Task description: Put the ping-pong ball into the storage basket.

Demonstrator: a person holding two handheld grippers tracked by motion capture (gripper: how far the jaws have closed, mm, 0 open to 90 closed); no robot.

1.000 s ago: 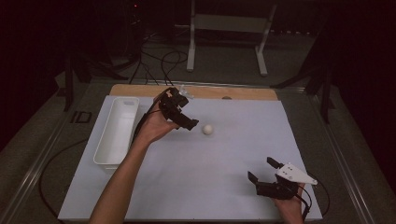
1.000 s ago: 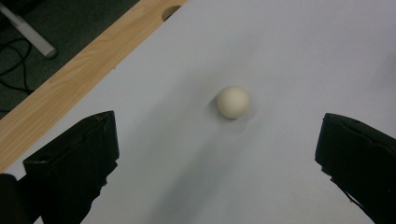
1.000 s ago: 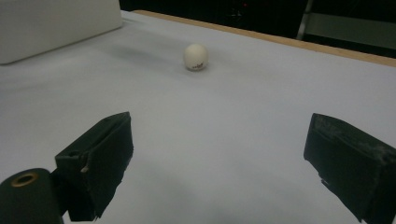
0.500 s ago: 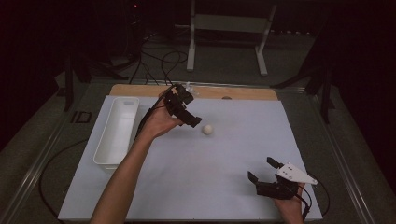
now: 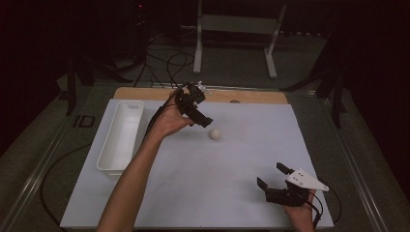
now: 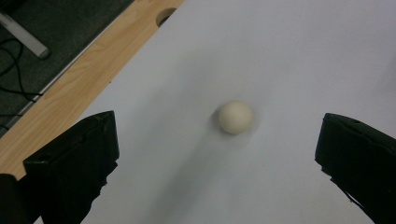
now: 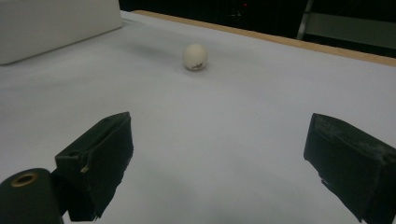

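Nothing looks done yet: the left claw (image 5: 199, 117) hangs spread just beside the untouched cream ball (image 5: 215, 134), the right claw (image 5: 273, 181) spread, the white tray (image 5: 107, 155) empty.

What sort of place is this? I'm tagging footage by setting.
Probably a lab recording setup: a white-covered table in a dark room, floor cables beyond it, a metal stand, and only a ball and tray.

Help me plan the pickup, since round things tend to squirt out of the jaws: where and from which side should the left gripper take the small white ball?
Grip the ball across its widest middle, coming down from above. It is a plain sphere lying free on the white sheet, and the open left gripper already hangs over it with a jaw on each side. Pinching above the middle would likely make it pop out.
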